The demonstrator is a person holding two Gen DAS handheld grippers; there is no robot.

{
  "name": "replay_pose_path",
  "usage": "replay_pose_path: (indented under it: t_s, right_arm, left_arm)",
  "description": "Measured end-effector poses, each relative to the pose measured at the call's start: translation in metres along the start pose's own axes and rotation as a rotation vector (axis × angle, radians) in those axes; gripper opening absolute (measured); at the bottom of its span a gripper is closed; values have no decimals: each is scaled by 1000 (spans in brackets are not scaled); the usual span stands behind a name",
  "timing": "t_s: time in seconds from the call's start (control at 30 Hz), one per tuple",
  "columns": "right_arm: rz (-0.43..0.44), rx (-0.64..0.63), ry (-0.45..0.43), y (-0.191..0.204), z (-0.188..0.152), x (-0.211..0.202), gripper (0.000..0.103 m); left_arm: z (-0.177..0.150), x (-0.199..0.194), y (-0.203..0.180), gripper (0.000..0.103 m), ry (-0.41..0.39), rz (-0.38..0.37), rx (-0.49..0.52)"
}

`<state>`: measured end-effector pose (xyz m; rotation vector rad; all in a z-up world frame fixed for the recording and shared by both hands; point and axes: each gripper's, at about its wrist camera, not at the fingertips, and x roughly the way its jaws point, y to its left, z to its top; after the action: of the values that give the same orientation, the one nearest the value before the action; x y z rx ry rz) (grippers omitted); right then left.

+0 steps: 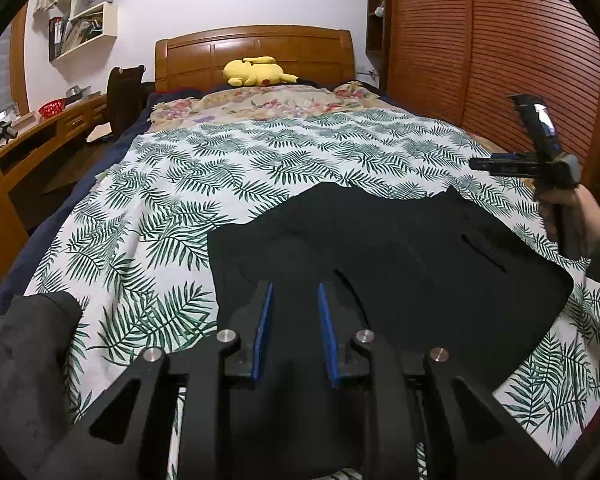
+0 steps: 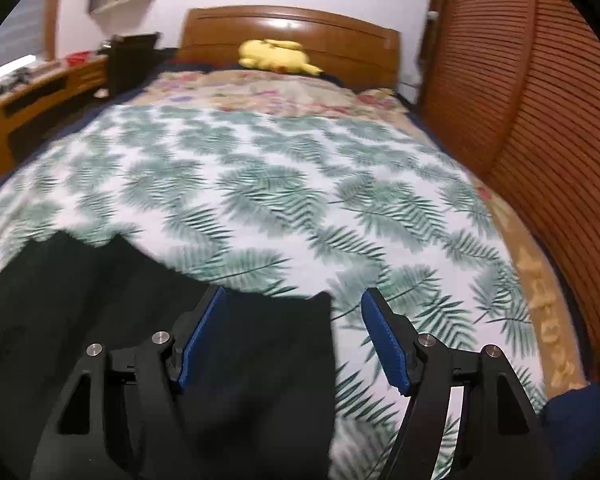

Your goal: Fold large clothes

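**Black garment flat on the bed, both claws empty above it**

Black cloth garment [image 1: 384,248], broad and matte, spread flat on the white bedspread with green fern print [image 1: 204,184], near the foot of the bed. Near portion running under the left gripper [image 1: 294,312]; far edge jagged, two peaks pointing toward the carved wooden headboard [image 1: 256,52]. Looks part-folded, though dark fabric hides the layers. Long axis apparently slanting from lower left to upper right in the left wrist view.

Left gripper: blue pads standing a narrow gap apart, nothing pinched between them, black cloth lying directly below and ahead. Right gripper [image 2: 294,340]: blue pads [image 2: 384,340] spread wide, also empty, hovering over the garment's right-hand edge, fabric under its left finger and fern print under its right. Motion blur in the right wrist view. Same right gripper seen from the left camera at the far right, raised off the cloth in a hand [image 1: 572,220].

Judging by position: garment lying ahead of and beneath both claws, left one sitting more squarely over the cloth, right one straddling the border. Next fold probably hinging on that right edge or the far peaked corners. Yellow plush toy [image 1: 258,71] well clear by the headboard.
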<state>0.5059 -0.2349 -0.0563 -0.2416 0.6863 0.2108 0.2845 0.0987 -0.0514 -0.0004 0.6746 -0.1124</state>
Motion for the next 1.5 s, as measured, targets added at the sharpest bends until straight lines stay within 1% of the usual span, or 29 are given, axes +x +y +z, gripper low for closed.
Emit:
replay_pose_path:
  t_s: [0.1,0.23,0.33,0.47,0.6,0.7,0.73,0.8,0.93,0.97,1.03,1.2,1.37,1.5]
  right_arm:
    - [60,-30,23,10,-22,-15,72]
    - [122,-93,87,27,-70,-32,72]
    - [158,-129,118,37,-99,-47,72]
    - [194,-158,128,46,-119,-66,72]
    - [234,-144,117,54,-134,-84,72]
    - [240,-145,115,58,-146,-91,72]
    - [230,-144,119,58,-150,-91,72]
    - [202,-150,140,57,-157,-88,72]
    - [184,-143,173,52,-168,-76,72]
    - [172,-149,171,52,-173,-73,72]
    - [180,-137,169,51,-181,-68,73]
    - [177,-116,125,48,-188,-78,73]
    - [190,-114,103,42,-188,-95,73]
    - [166,-103,90,29,-190,-104,73]
  left_arm:
    - [-3,1,-4,21,8,-2,6]
    - [-6,1,-9,21,16,-5,12]
    - [-9,-1,-12,21,16,0,13]
    - [-12,-2,-15,21,23,0,26]
    - [-16,-4,-19,21,29,-2,33]
    - [-20,-5,-22,21,35,-3,36]
    - [-21,-5,-23,21,38,-4,38]
    - [-25,-6,-25,21,43,-5,43]
    - [-34,-8,-32,22,59,-11,55]
    - [-37,-9,-33,22,63,-14,57]
    - [-44,-11,-35,22,73,-17,59]
    - [-62,-10,-39,22,115,-35,46]
    - [-72,-3,-44,22,142,-15,59]
    - [-76,10,-43,23,175,-7,52]
